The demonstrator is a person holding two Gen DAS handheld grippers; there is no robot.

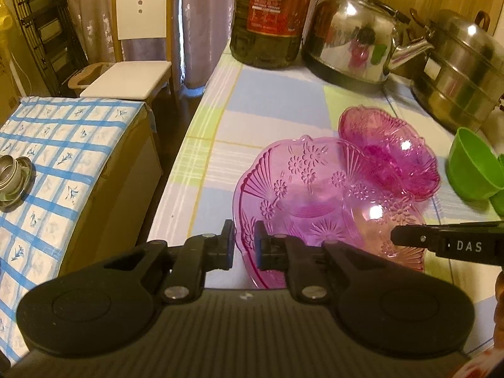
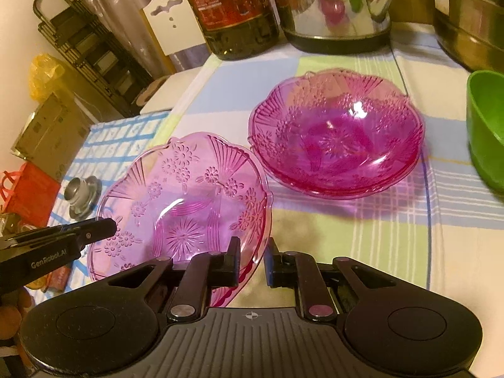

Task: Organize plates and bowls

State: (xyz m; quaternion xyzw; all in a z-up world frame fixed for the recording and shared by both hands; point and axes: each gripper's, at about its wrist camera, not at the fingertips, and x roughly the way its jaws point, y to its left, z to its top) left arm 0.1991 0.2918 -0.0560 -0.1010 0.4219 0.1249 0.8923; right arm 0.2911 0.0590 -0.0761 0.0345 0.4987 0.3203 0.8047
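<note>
With both the left claw (image 1: 244, 247) and right claw (image 2: 252, 260) clenched on opposite rims of the pale pink pressed-glass bowl (image 2: 182, 201), lift level, then nest it squarely into the darker pink stacked bowls (image 2: 337, 132).

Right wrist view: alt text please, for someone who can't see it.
Both grippers grip one pink bowl by its rim, the right gripper at the near edge and the left gripper at the left edge. Behind it a stack of darker pink bowls sits on a checked tablecloth, a green bowl at the far right.

Green bowl (image 2: 486, 132) cut by right edge.
</note>
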